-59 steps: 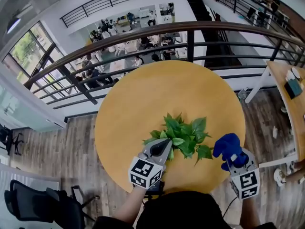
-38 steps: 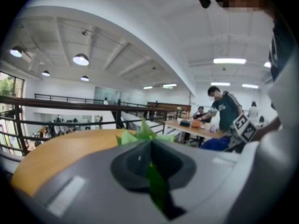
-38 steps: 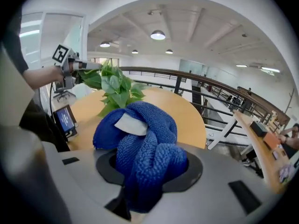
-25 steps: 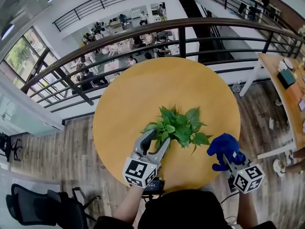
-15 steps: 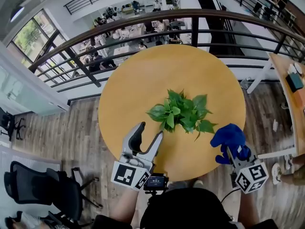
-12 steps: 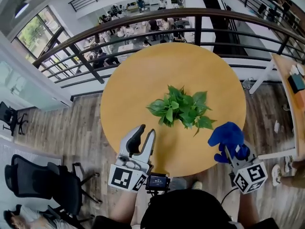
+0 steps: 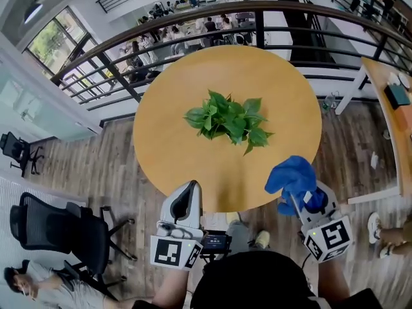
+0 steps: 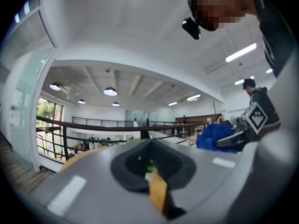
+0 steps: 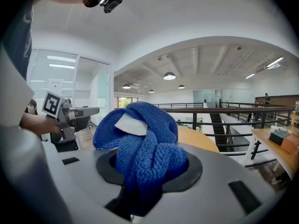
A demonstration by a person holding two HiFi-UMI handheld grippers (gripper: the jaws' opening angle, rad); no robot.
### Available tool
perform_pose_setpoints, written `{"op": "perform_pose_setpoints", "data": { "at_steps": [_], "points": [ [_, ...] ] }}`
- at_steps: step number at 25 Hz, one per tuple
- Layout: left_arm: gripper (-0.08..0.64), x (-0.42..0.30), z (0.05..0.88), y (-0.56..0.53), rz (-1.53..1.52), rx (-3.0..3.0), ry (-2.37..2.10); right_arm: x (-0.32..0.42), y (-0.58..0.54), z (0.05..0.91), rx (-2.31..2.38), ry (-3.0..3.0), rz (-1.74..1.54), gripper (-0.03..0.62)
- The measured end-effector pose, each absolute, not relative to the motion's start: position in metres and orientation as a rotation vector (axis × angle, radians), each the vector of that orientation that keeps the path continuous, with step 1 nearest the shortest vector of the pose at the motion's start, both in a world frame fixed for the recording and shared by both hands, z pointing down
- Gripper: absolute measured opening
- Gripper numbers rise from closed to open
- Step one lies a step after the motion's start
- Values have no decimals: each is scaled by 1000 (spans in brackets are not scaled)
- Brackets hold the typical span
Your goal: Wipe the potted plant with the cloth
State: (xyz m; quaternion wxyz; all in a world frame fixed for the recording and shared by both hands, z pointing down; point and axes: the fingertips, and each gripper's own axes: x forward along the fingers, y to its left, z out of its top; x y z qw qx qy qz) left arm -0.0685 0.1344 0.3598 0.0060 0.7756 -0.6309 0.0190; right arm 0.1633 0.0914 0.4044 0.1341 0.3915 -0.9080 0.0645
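Note:
The potted plant (image 7: 225,118), a clump of green leaves, stands near the middle of the round yellow table (image 7: 167,147). My left gripper (image 7: 190,188) hangs just off the table's near edge, well short of the plant. Its jaws have just closed and are shut with nothing between them. My right gripper (image 7: 297,195) is at the table's near right edge, shut on the bunched blue cloth (image 7: 291,176). In the right gripper view the cloth (image 9: 140,143) fills the jaws. The left gripper view shows the cloth (image 8: 214,136) off to the right.
A black railing (image 7: 193,21) curves behind the table, with people on a lower floor beyond it. A black office chair (image 7: 58,230) stands at the lower left. Part of a wooden desk (image 7: 389,124) with small items is at the right.
Both grippers have drawn back from the plant toward the person. The left gripper, open among the leaves earlier, came away and closed. The cloth stays in the right gripper.

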Motion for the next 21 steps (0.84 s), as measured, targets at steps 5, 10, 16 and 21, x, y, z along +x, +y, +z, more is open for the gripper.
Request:
{"op": "perform_pose_setpoints", "data": {
  "at_steps": [5,10,16,21],
  "points": [
    [0,-53,364,158,57,2393,-1997,177,109,410,1107,-2653,185,158],
    [0,-40,361,167,57,2400,-1993,181,117,406,1080,-2666,155,158],
    [-1,-32,358,167,63,2417,-1984,181,118,406,1055,-2667,123,158],
    [-2,-31,357,168,67,2426,-1970,178,119,406,1045,-2665,108,158]
  ]
}}
